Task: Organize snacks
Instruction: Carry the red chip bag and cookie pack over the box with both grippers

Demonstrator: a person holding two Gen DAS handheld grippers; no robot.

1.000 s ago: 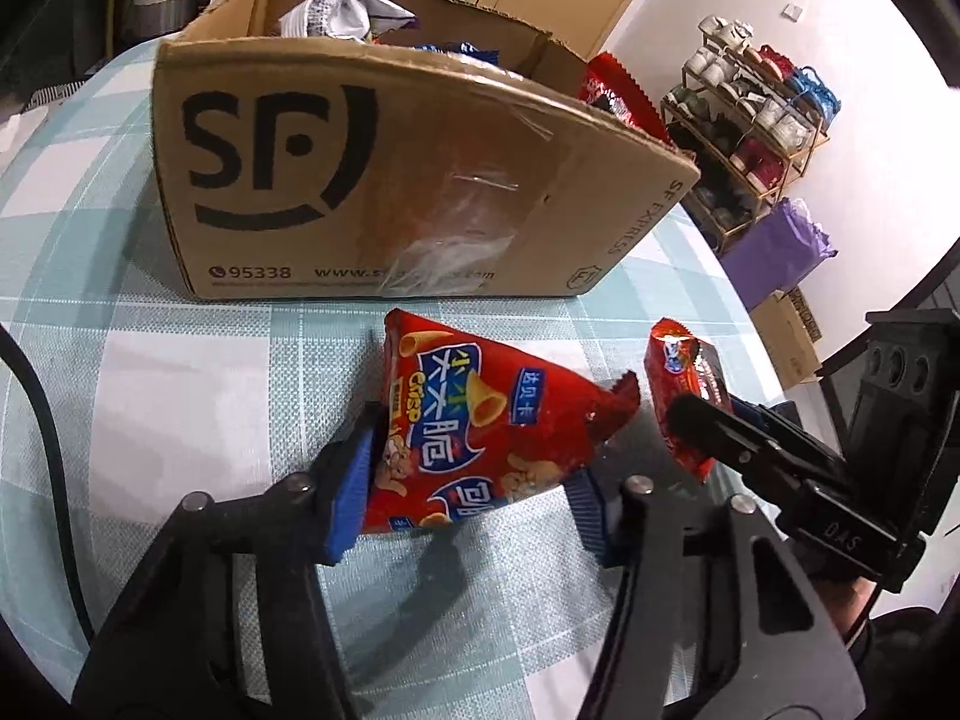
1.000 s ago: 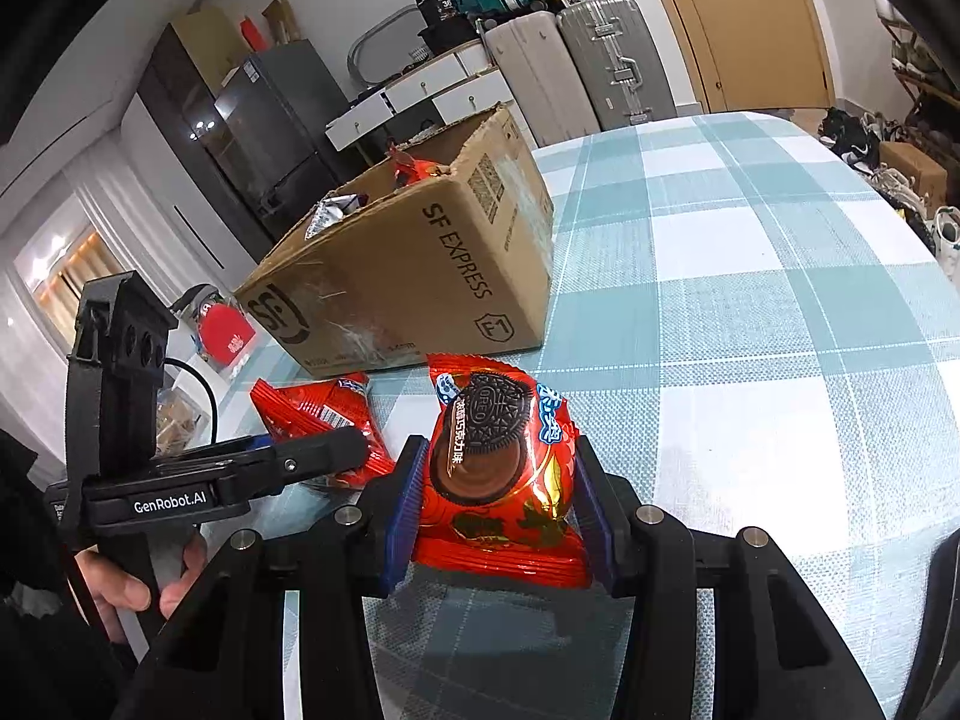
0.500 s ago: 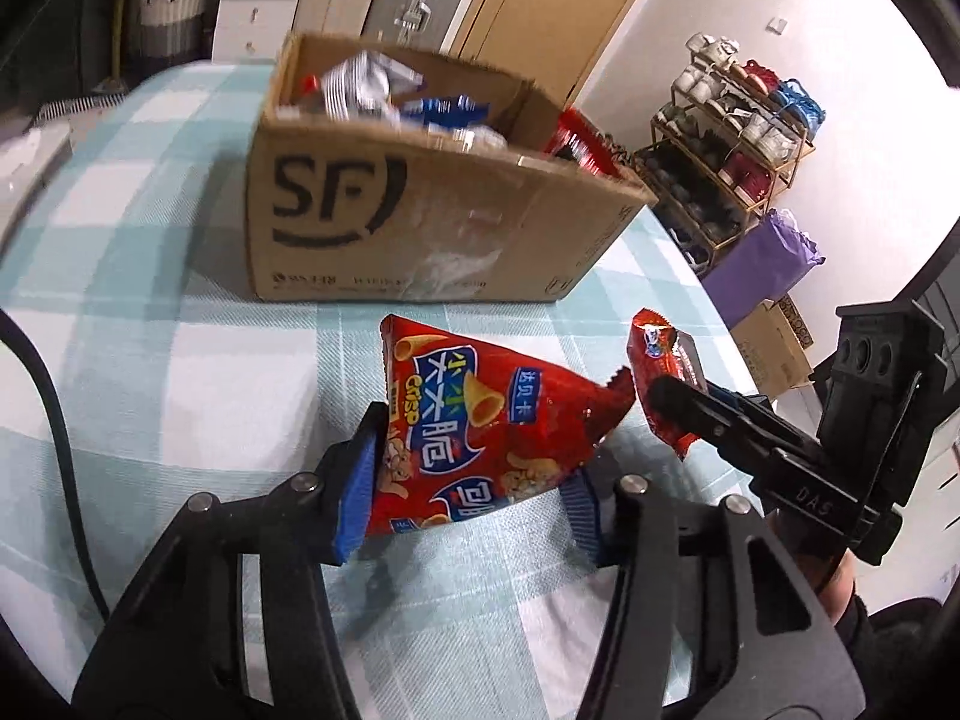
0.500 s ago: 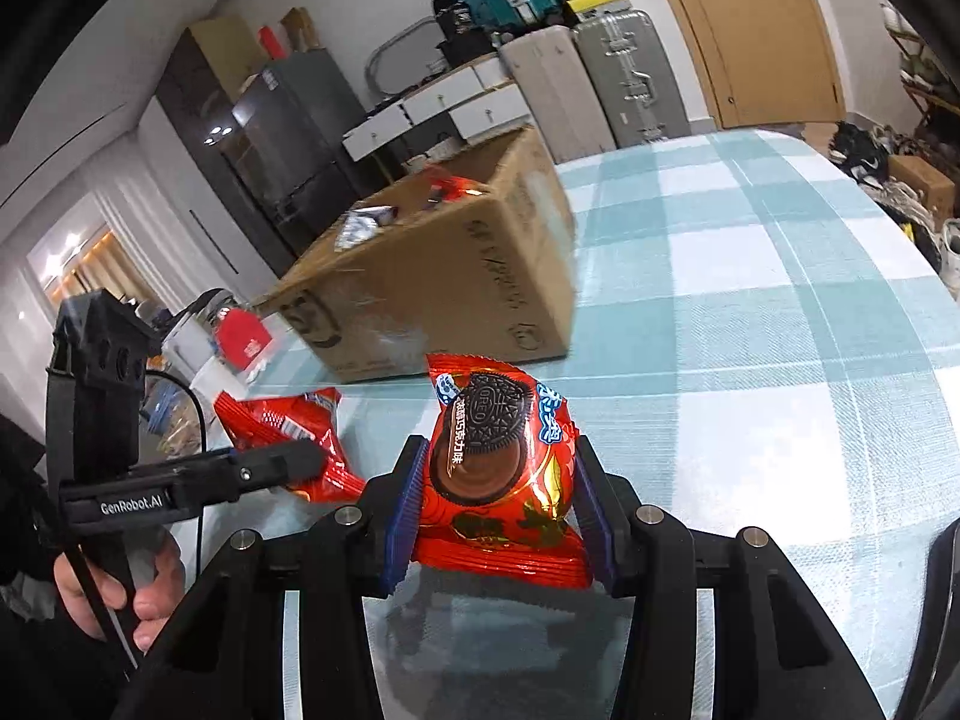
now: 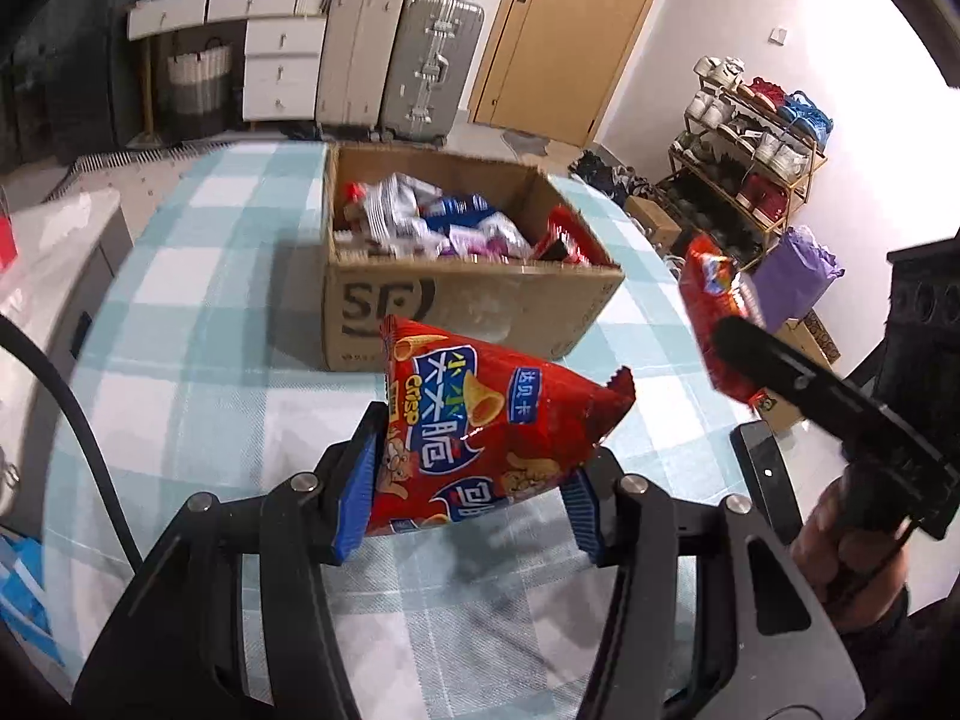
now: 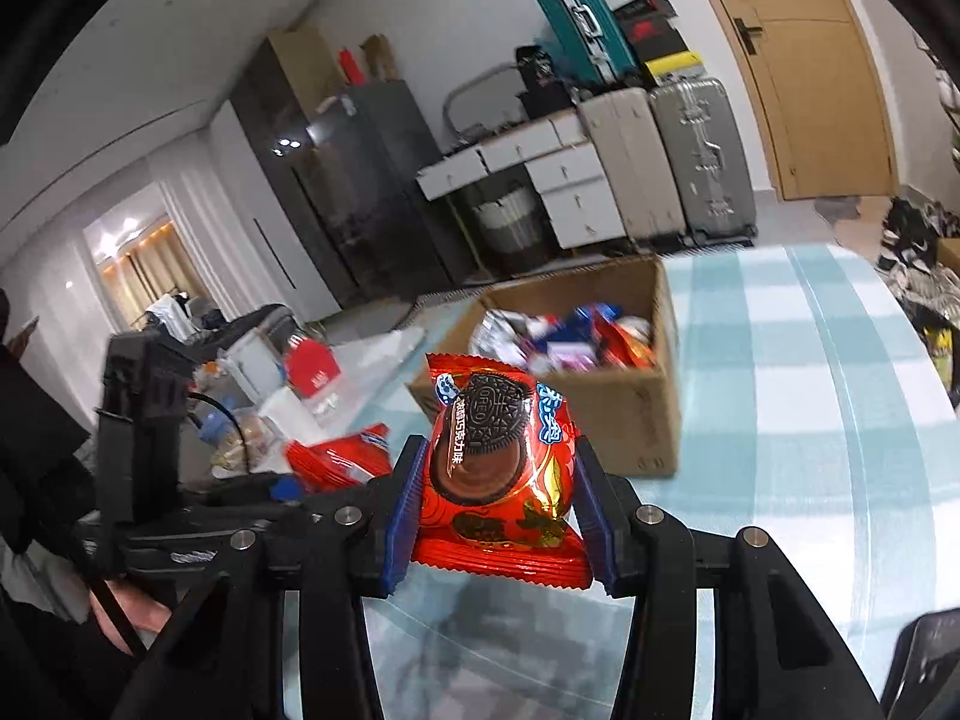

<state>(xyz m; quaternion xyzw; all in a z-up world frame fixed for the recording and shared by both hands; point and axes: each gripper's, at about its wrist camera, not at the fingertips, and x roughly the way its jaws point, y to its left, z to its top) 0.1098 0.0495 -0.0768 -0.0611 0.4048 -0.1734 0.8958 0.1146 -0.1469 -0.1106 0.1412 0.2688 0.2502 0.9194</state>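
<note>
Looking along our left gripper (image 5: 471,504), we see its blue pads clamped on either side of a red crisp bag (image 5: 492,432), which hangs clear above the teal-and-white checked tablecloth (image 5: 198,360). Beyond the bag stands an open cardboard box (image 5: 468,306) on the table, filled with silver, blue and purple snack packets (image 5: 432,222), with a red pack leaning against its right inner wall. To the right, our right gripper (image 5: 738,336) comes in from the side, gripping a red Oreo pack (image 5: 714,312) seen edge-on; a hand (image 5: 840,546) wraps around its handle. Suitcases and white drawers stand against the far wall, and a shoe rack sits to the right.

From the right wrist view, our right gripper (image 6: 498,516) has its pads pressed against both sides of the Oreo pack (image 6: 498,462), held upright and off the tablecloth (image 6: 810,420). The cardboard box (image 6: 630,420) sits just behind it, open and full of snack packets (image 6: 564,330). At left, our left gripper (image 6: 312,480) holds the crisp bag (image 6: 336,456), only partly visible past the black frame, with a hand (image 6: 138,612) below on its grip.
</note>
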